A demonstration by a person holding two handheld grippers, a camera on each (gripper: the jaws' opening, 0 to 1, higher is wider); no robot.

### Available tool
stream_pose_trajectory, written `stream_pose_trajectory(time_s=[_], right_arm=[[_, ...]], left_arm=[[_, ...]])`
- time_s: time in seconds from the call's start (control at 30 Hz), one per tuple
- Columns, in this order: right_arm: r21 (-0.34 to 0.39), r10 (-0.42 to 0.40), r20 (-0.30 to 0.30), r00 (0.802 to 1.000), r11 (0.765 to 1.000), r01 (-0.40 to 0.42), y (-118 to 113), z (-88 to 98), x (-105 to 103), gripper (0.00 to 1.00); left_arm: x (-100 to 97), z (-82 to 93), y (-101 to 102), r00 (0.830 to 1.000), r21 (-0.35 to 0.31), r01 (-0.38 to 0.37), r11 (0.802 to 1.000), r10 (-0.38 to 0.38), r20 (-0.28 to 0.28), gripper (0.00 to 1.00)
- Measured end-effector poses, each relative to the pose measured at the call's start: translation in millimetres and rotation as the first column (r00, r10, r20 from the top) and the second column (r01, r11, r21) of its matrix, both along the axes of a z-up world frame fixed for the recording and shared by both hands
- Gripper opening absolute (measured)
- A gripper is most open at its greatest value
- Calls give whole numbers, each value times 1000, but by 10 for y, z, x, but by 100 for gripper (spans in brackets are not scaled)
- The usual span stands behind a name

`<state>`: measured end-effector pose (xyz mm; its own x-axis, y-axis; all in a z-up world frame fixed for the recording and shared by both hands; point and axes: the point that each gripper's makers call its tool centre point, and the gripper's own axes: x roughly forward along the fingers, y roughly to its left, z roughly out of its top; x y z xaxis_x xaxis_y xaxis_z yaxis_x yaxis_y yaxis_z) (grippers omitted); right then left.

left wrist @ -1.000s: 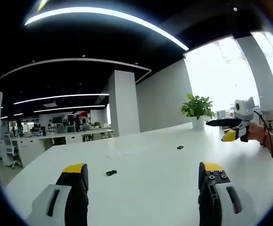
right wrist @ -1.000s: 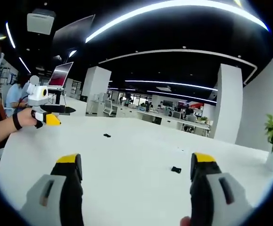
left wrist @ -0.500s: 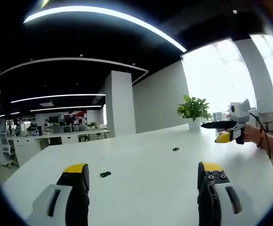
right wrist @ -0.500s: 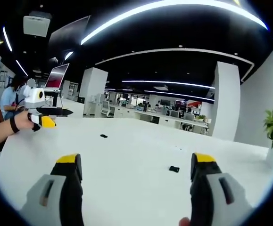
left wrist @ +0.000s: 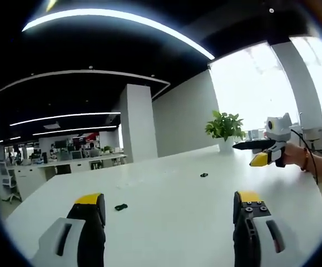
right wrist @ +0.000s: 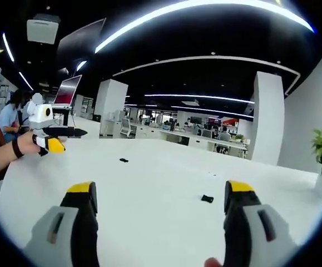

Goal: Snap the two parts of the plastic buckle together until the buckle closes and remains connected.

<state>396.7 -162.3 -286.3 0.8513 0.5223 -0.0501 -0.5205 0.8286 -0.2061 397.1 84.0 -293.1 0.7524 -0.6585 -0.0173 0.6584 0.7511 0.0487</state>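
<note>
Left gripper view: the left gripper (left wrist: 169,214) hangs above the wide white bench (left wrist: 166,222) with its yellow-tipped black jaws spread wide and nothing between them. Two small black plastic buckle parts lie on the bench, well apart from each other: the nearer buckle part (left wrist: 120,207) just beyond the left jaw tip, the farther buckle part (left wrist: 204,174) deeper across the surface. The right gripper (left wrist: 261,153) shows at the right edge, held level in a hand (left wrist: 297,158) above the bench, pointing inward; from here I cannot tell how its jaws stand. A green potted plant (left wrist: 225,127) stands at the far edge.

Right gripper view: the right gripper (right wrist: 159,214) also hovers with jaws spread and empty. One buckle part (right wrist: 207,198) lies near the right jaw tip, the other (right wrist: 123,160) farther off to the left. The left gripper (right wrist: 52,136) is raised at the left edge.

Both parts are likely light, stiff and smooth, so they could skid on the bench or twist in the jaws. Taking each across its flat body, away from the mating end, seems best.
</note>
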Motion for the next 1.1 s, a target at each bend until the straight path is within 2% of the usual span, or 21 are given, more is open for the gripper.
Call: stream_pose_trajectory(time_s=[0.1,0.17,0.43,0.8,0.97,1.0,1.1], right_arm=[[-5,1,5,1000,1000,-1,5,9,2,94],[-17,-10,15,1000,1000,10,-6,29,17,94],[-22,-12,6,1000,1000,12,-25,1,18,95],[4,-8,-7,1000,1000,8,-17,29,106,94],[0,0,-22,1000,1000,0,-9,22,132,94],[25,-5,-14,1000,1000,6,-15,54,145,94],[7,-9,-14,1000,1000,10,-32,53,165,94]], left_arm=[[-1,-12,-7,1000,19,-6,1000,6,-1,96],[-8,18,12,999,40,-17,999,16,28,96],[-55,38,-89,999,47,12,999,-14,33,95],[62,34,-65,1000,9,1,1000,-1,-4,94],[180,11,-82,1000,39,-6,999,7,-25,94],[213,5,-75,1000,40,-9,999,10,-25,94],[292,-13,-44,999,18,-20,1000,21,-44,94]])
